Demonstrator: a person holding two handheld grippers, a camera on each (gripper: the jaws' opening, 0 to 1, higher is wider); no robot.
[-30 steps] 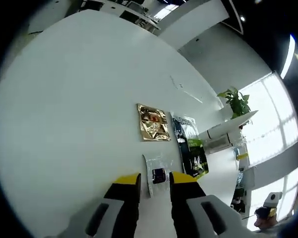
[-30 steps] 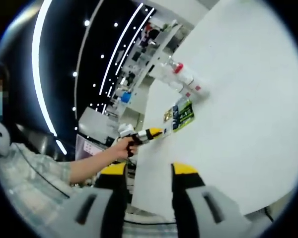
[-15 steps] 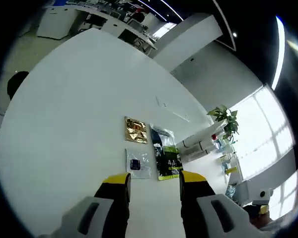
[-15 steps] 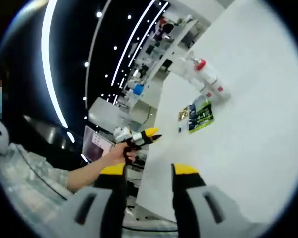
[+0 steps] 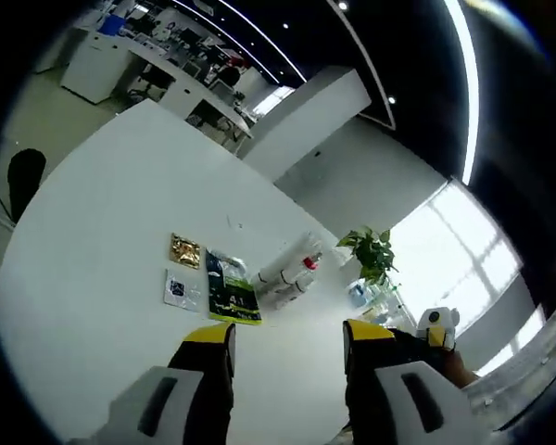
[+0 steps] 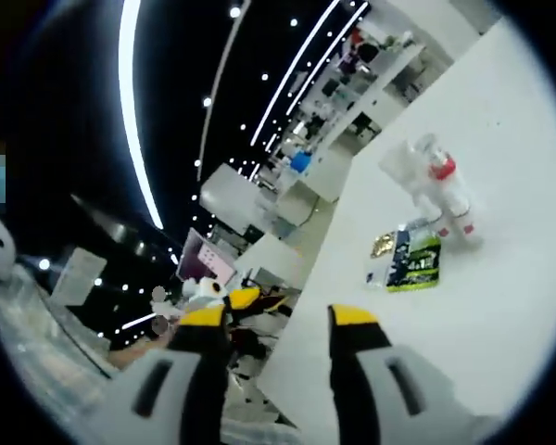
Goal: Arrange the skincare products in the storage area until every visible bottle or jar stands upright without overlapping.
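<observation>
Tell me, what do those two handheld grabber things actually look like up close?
Each is a two-pronged tool. The left gripper has grey moulded bodies with dark slots, black jaws and bright yellow caps at the tips. The right gripper is built the same: grey bodies, black jaws, yellow tips. In the right gripper view, the left gripper also appears from the side, showing yellow and black parts with a white piece behind.

Both views are looking down from well above the white table (image 5: 93, 278), tilted. Both are sharing the bottles (image 5: 292, 273) and sachets (image 6: 410, 262)
</observation>
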